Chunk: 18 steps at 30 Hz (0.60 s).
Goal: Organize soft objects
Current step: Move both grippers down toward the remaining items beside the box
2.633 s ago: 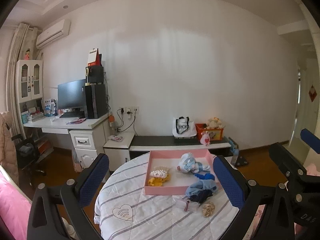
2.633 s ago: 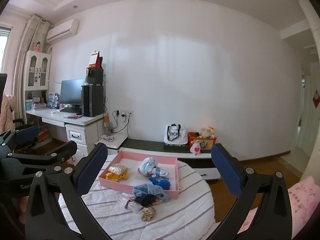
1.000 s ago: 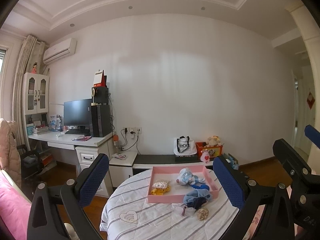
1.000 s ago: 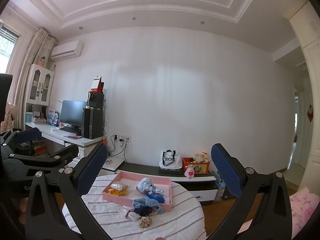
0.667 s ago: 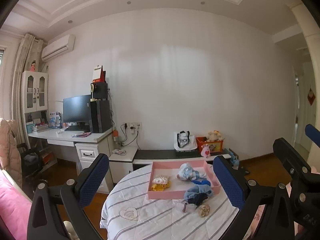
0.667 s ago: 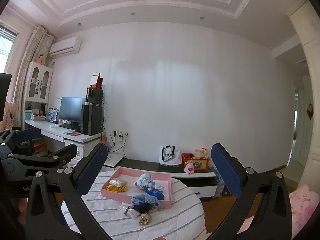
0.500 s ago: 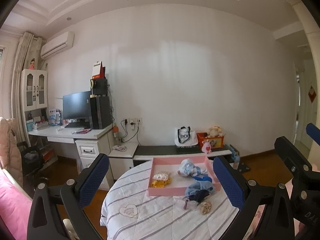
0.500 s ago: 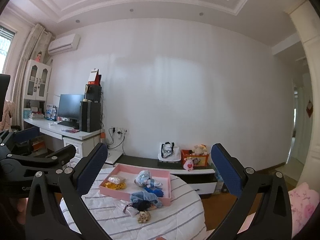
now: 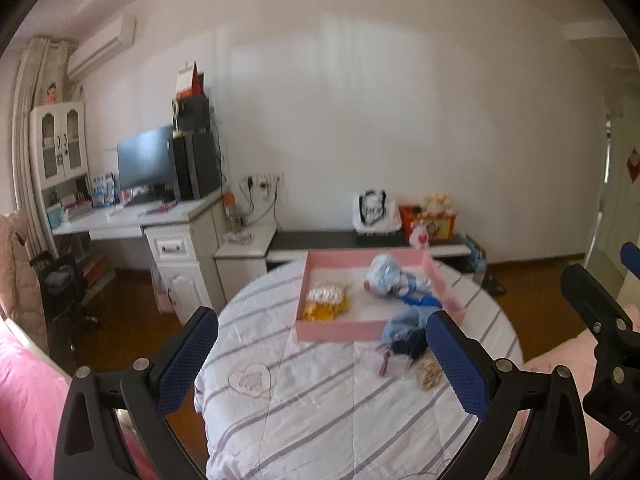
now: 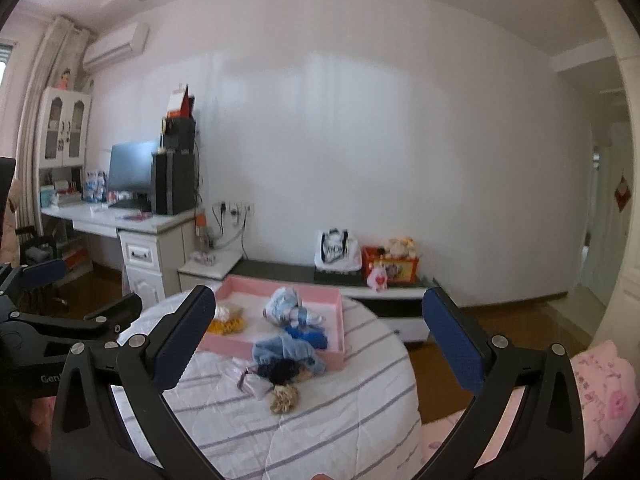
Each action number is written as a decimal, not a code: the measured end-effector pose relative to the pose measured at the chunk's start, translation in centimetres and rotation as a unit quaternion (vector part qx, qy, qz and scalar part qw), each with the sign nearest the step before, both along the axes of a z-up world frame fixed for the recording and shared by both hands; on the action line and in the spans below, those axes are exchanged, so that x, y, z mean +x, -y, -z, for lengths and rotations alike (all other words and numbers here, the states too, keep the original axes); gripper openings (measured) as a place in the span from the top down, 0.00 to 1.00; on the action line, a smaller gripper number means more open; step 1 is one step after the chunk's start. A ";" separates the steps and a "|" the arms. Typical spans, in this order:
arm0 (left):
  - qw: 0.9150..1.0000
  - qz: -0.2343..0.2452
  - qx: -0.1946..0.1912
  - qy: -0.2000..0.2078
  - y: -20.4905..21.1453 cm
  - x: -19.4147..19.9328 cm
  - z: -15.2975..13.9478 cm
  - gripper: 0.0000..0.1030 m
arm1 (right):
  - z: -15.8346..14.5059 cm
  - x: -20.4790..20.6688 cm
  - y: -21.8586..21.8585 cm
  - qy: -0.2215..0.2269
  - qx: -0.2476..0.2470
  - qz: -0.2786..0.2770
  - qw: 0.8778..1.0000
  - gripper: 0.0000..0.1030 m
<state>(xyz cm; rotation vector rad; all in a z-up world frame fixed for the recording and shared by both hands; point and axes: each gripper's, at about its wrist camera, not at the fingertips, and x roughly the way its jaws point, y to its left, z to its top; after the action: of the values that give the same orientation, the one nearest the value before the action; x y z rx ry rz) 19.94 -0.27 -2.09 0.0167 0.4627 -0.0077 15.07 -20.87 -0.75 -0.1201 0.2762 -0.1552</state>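
A pink tray [image 9: 340, 326] [image 10: 296, 354] lies on a round table with a striped white cloth [image 9: 320, 400] [image 10: 340, 412]. Inside it are a yellow-and-white scrunchie [image 9: 326, 300] [image 10: 228, 322], a pale blue soft toy [image 9: 386, 276] [image 10: 286, 304] and a bright blue piece [image 9: 420, 301] [image 10: 308, 334]. A light blue cloth [image 9: 404, 326] [image 10: 288, 350] hangs over the tray's near rim, with a dark piece [image 10: 282, 370], a small pouch [image 10: 252, 384] and a beige scrunchie [image 9: 428, 372] [image 10: 284, 398] on the cloth beside it. My left gripper [image 9: 320, 364] and right gripper [image 10: 316, 344] both hover open and empty, short of the table.
A white desk [image 9: 132, 220] with a monitor [image 10: 130, 176] and a black tower stands at the left. A low dark bench [image 10: 320, 276] along the wall carries a white bag and a red toy box. Pink bedding [image 10: 600, 400] lies at the right.
Both views have tilted down and drawn nearer the table, so the tray and the pile look larger. The objects themselves have not moved. Both grippers stay open.
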 end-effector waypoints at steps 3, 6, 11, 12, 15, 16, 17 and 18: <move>1.000 -0.002 -0.005 -0.027 -0.5 2.0 0.8 0.00 | 1.5 1.7 0.3 -0.030 0.002 0.004 1.000 0.00; 0.999 -0.005 -0.007 -0.051 -1.1 4.0 1.7 0.00 | 3.2 3.5 0.4 -0.060 0.002 0.008 0.998 0.00; 0.996 -0.010 -0.004 -0.090 -1.9 7.0 3.5 0.00 | 6.1 6.5 0.6 -0.108 0.010 0.010 0.994 0.00; 0.995 -0.011 -0.003 -0.098 -2.1 7.5 3.9 0.00 | 6.7 7.1 0.7 -0.117 0.011 0.009 0.993 0.00; 0.992 -0.015 -0.006 -0.127 -2.7 9.6 5.4 0.00 | 8.6 8.8 0.6 -0.147 0.013 0.009 0.989 0.00; 0.991 -0.015 -0.006 -0.133 -2.8 10.1 5.9 0.00 | 9.2 9.5 0.6 -0.157 0.013 0.009 0.987 0.00; 0.990 -0.015 -0.008 -0.142 -2.9 10.7 6.4 0.00 | 9.7 9.9 0.5 -0.165 0.012 0.010 0.986 0.00; 0.989 -0.015 -0.009 -0.148 -3.0 11.2 7.0 0.00 | 10.3 10.4 0.4 -0.175 0.011 0.011 0.984 0.00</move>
<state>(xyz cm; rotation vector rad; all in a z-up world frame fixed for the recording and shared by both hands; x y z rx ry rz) 31.14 2.74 -9.11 -0.0097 0.7601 0.0145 25.42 -21.31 -11.08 -0.1220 0.6296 -0.1516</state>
